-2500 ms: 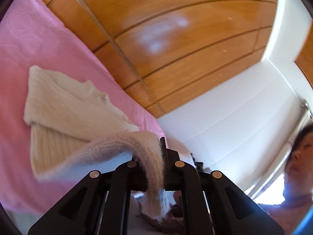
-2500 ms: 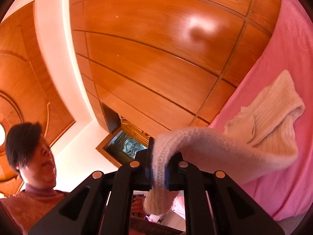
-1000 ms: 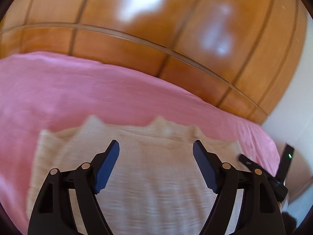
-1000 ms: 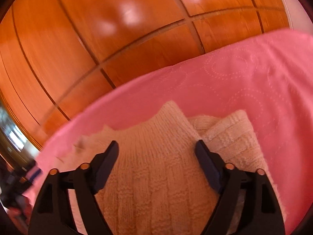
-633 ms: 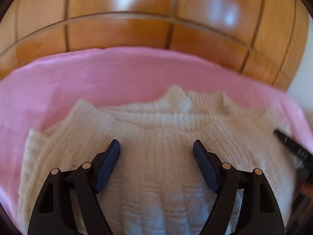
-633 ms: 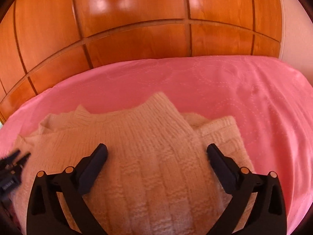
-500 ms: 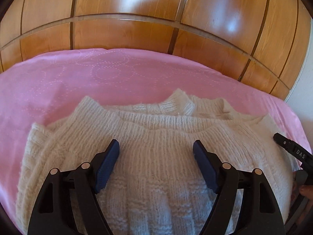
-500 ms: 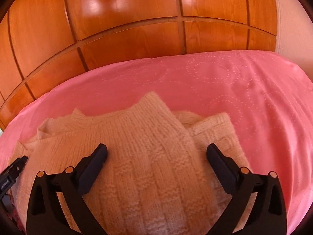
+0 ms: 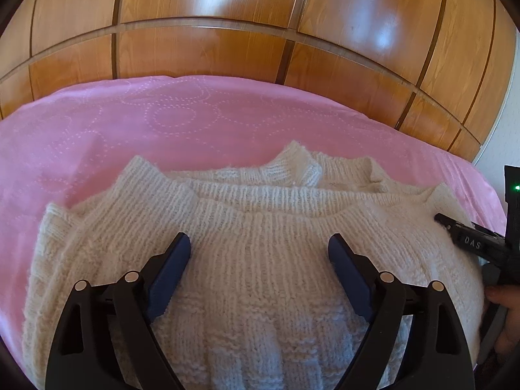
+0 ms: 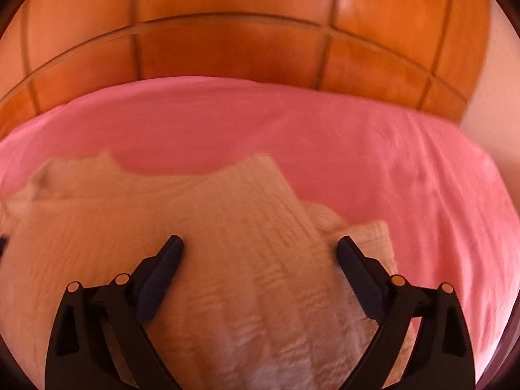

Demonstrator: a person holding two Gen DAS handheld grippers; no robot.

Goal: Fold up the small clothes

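Note:
A cream knitted sweater lies folded on the pink bedspread, its ribbed hem edge across the top layer. My left gripper is open and empty, hovering just over the sweater's middle. In the right wrist view the same sweater shows blurred. My right gripper is open and empty over the sweater's right part. Its fingertip shows at the right edge of the left wrist view, by the sweater's right side.
A glossy wooden panelled wall stands behind the bed. The bedspread stretches bare beyond and to the right of the sweater. A white wall shows at the far right.
Both grippers let go of the sweater edge they held 2.5 s ago and opened. The sweater now lies folded flat. The right view has shifted a little and blurred.

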